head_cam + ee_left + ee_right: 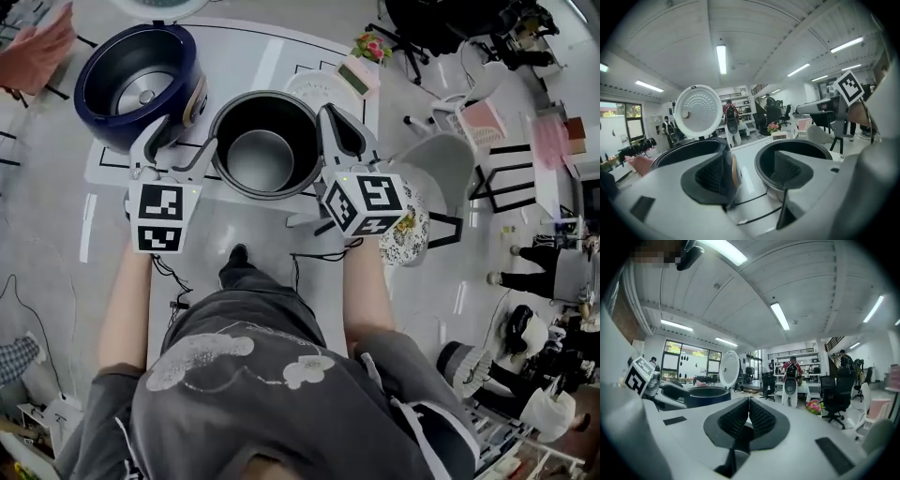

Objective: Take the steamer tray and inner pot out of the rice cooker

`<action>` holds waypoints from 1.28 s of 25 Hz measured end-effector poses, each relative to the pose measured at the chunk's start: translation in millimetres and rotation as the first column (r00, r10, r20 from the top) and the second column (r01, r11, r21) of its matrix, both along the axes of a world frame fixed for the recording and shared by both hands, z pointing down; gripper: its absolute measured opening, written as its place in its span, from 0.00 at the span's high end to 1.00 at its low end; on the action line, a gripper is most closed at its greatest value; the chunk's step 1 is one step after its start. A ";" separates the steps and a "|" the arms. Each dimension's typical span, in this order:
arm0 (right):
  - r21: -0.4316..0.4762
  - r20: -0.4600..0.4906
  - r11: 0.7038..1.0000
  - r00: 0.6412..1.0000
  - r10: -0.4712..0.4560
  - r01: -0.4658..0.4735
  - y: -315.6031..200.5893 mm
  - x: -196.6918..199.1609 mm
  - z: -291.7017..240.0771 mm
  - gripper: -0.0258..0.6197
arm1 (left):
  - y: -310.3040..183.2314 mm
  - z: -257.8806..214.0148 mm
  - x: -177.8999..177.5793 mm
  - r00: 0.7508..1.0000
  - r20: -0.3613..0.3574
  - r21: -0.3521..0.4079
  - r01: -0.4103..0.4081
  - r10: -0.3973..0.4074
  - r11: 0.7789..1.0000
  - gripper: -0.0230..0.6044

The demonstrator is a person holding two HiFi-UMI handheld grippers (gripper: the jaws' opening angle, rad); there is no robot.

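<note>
Left claw [176, 148] spread, right claw [336, 127] pressed together empty, both flanking the inner pot [281, 108] between them.

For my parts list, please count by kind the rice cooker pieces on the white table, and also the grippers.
Rice cooker body: 1
Inner pot: 1
White steamer tray: 1
Grippers, left gripper and right gripper: 2
Total: 5
</note>
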State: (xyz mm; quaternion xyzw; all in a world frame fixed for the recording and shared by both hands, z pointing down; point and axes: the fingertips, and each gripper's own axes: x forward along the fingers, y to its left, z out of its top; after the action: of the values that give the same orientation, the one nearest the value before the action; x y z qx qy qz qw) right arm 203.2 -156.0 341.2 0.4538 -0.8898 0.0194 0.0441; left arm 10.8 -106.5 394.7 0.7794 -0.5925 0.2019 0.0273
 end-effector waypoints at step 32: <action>-0.165 0.006 0.958 0.971 -0.237 0.235 224.8 -31.0 43.8 0.92 | 273.9 0.1 -35.8 0.960 -0.144 0.037 0.250 -0.242 0.968 0.95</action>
State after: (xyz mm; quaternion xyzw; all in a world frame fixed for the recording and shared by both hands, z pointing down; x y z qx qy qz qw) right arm 172.3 68.8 385.0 0.3394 -0.9326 0.0842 0.0892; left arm -24.9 167.3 394.8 0.7123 -0.6867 0.1260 0.0716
